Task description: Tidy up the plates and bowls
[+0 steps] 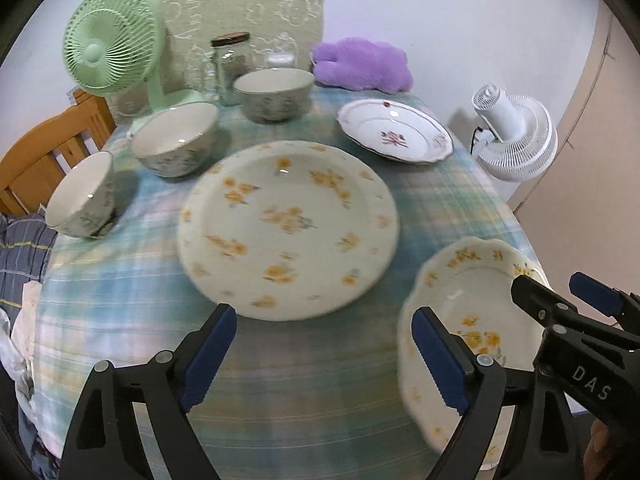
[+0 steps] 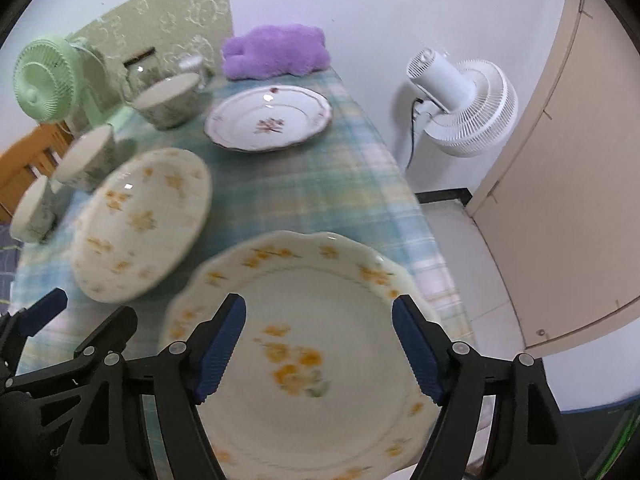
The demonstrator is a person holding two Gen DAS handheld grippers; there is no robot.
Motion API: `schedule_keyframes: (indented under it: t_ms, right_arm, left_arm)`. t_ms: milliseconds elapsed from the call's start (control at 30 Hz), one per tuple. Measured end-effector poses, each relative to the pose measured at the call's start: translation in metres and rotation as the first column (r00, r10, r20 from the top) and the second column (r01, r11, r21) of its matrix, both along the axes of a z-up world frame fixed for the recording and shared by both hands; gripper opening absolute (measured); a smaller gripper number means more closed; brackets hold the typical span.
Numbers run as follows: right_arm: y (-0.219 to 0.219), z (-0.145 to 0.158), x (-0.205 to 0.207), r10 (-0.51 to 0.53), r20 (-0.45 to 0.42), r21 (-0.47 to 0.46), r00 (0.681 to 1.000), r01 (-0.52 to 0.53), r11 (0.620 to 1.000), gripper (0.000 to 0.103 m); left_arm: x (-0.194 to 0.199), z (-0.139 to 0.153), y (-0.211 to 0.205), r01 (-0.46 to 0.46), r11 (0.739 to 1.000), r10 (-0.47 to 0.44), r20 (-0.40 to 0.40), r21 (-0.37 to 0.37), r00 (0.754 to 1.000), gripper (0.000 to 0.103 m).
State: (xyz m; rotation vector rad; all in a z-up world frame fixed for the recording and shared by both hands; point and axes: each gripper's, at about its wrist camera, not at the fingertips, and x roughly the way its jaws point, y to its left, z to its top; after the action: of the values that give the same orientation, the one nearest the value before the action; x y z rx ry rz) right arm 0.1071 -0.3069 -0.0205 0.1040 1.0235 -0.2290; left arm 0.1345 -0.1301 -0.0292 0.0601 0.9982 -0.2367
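Both my grippers spread wide above the plaid tablecloth (image 1: 120, 300), nothing gripped.

My left gripper (image 1: 324, 356) hangs released over bare cloth, just short of the large round yellow-flowered plate (image 1: 288, 228) at table centre. My right gripper (image 2: 320, 350) hangs released above the scalloped yellow-flowered plate (image 2: 320, 300) at the near right edge. Beyond: a white plate with a red flower (image 1: 396, 130) to the right, three floral ceramic bowls (image 1: 176, 140) curving along the left side, near a green desk fan (image 1: 108, 40).
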Motion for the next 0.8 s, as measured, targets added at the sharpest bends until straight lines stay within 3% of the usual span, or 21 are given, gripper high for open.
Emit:
schedule_keyframes:
  t_ms: [300, 500, 800]
  right_arm:
    - [0.060, 0.020, 0.005, -0.052, 0.049, 0.039, 0.997, 0.050, 0.998, 0.079]
    - [0.086, 0.026, 0.028, -0.055, 0.066, 0.010, 0.996, 0.054, 0.998, 0.079]
    - [0.085, 0.018, 0.086, 0.000, 0.047, 0.017, 0.999, -0.001, 1.000, 0.079]
  left_arm:
    - [0.018, 0.014, 0.053, 0.028, 1.000, -0.028, 0.035, 0.001, 0.999, 0.091]
    - [0.046, 0.014, 0.076, -0.021, 1.000, 0.021, 0.013, -0.016, 1.000, 0.090]
    - [0.096, 0.002, 0.065, -0.088, 0.996, 0.088, 0.016, 0.020, 0.996, 0.088]
